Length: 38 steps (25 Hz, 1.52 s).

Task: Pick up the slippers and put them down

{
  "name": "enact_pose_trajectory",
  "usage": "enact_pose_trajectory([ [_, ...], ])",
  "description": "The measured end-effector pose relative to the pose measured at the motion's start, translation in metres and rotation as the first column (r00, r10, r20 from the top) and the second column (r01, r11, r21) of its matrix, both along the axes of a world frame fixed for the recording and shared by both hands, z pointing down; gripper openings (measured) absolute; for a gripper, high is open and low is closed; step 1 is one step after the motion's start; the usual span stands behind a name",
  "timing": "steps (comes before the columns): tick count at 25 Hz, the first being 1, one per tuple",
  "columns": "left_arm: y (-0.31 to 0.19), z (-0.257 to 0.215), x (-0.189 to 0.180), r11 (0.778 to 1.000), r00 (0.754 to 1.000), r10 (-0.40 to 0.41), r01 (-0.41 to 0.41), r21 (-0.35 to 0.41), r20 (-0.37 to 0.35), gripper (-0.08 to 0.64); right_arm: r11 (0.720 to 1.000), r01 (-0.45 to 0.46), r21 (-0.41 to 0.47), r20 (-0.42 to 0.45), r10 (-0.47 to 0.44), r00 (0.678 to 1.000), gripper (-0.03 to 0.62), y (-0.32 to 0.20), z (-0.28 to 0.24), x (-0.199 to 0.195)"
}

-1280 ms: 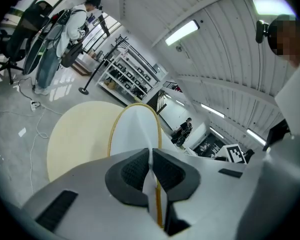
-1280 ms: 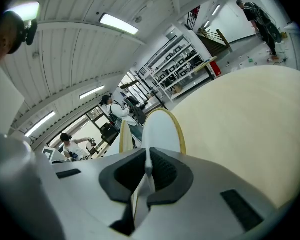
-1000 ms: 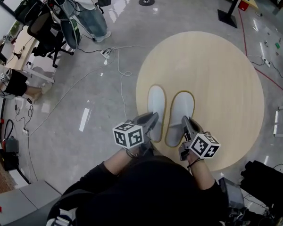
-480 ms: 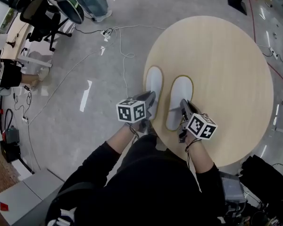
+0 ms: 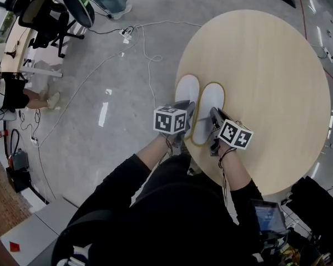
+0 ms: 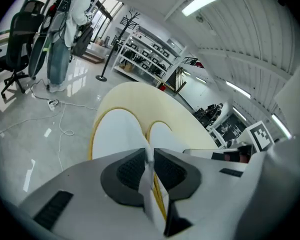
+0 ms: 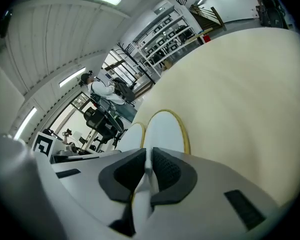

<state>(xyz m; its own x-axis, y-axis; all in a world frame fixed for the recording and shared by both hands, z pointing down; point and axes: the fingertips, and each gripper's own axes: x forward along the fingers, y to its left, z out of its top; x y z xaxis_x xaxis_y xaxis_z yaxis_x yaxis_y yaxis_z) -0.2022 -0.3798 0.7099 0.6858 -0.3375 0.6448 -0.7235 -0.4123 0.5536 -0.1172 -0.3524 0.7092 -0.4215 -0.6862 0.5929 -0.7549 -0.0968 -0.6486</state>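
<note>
I am pinching the left slipper (image 5: 187, 90) in my left gripper (image 6: 149, 158) and the right slipper (image 5: 211, 97) in my right gripper (image 7: 148, 166), at the table's (image 5: 266, 65) 8 o'clock.

Round pale wooden table (image 5: 266, 82) right of centre. Black office chair (image 5: 41, 14) upper left. White cable (image 5: 146, 53) trails across grey floor (image 5: 72, 165).
</note>
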Motion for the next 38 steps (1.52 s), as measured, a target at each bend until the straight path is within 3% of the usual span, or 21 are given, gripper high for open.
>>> enact_pose_trajectory([
  [1, 0.000, 0.000, 0.002, 1.000, 1.000, 0.010, -0.010, 0.003, 0.001, 0.063, 1.000, 0.005, -0.007, 0.002, -0.005, 1.000, 0.030, 0.001, 0.002, 0.000],
  [2, 0.001, 0.000, 0.004, 1.000, 1.000, 0.017, -0.017, 0.002, -0.002, 0.139, 1.000, 0.010, -0.013, -0.004, -0.010, 1.000, 0.052, 0.003, 0.002, 0.001],
  [3, 0.001, -0.001, 0.004, 1.000, 1.000, 0.022, -0.022, -0.003, -0.007, 0.195, 1.000, 0.016, -0.016, -0.017, -0.016, 1.000, 0.105, 0.004, 0.002, 0.001],
  [6, 0.003, -0.008, -0.001, 1.000, 1.000, 0.020, -0.020, -0.001, -0.021, 0.235, 0.999, 0.051, 0.007, -0.100, -0.050, 0.994, 0.198, 0.008, -0.006, 0.003],
  [9, 0.003, -0.026, -0.010, 0.998, 1.000, 0.003, -0.001, 0.058, -0.024, 0.236, 0.993, 0.097, 0.067, -0.183, -0.083, 0.980, 0.206, 0.016, -0.030, 0.007],
  [14, 0.022, -0.069, -0.022, 0.988, 0.996, -0.031, 0.043, 0.148, -0.078, 0.235, 0.979, 0.128, 0.158, -0.235, -0.089, 0.968, 0.206, 0.047, -0.078, 0.012],
  [18, 0.069, -0.121, -0.007, 0.967, 0.983, 0.097, -0.056, 0.247, -0.158, 0.235, 0.969, 0.123, 0.215, -0.214, -0.076, 0.974, 0.201, 0.081, -0.113, 0.007],
  [21, 0.104, -0.168, 0.006, 0.933, 0.964, 0.197, -0.128, 0.336, -0.180, 0.235, 0.960, 0.104, 0.261, -0.165, -0.062, 0.984, 0.072, 0.111, -0.141, 0.008],
  [23, 0.125, -0.197, 0.010, 0.920, 0.953, 0.220, -0.132, 0.369, -0.207, 0.235, 0.949, 0.105, 0.296, -0.155, -0.060, 0.986, 0.054, 0.130, -0.161, 0.007],
  [29, 0.206, -0.259, 0.025, 0.911, 0.930, 0.212, -0.077, 0.404, -0.302, 0.233, 0.883, 0.115, 0.455, -0.165, -0.044, 0.985, 0.035, 0.193, -0.235, 0.013],
  [32, 0.256, -0.281, 0.041, 0.905, 0.915, 0.237, -0.086, 0.417, -0.325, 0.233, 0.843, 0.098, 0.528, -0.165, -0.012, 0.986, 0.032, 0.234, -0.273, 0.027],
  [38, 0.353, -0.309, 0.061, 0.853, 0.902, 0.315, -0.132, 0.505, -0.295, 0.232, 0.788, 0.036, 0.614, -0.177, 0.093, 0.980, 0.024, 0.334, -0.315, 0.057],
])
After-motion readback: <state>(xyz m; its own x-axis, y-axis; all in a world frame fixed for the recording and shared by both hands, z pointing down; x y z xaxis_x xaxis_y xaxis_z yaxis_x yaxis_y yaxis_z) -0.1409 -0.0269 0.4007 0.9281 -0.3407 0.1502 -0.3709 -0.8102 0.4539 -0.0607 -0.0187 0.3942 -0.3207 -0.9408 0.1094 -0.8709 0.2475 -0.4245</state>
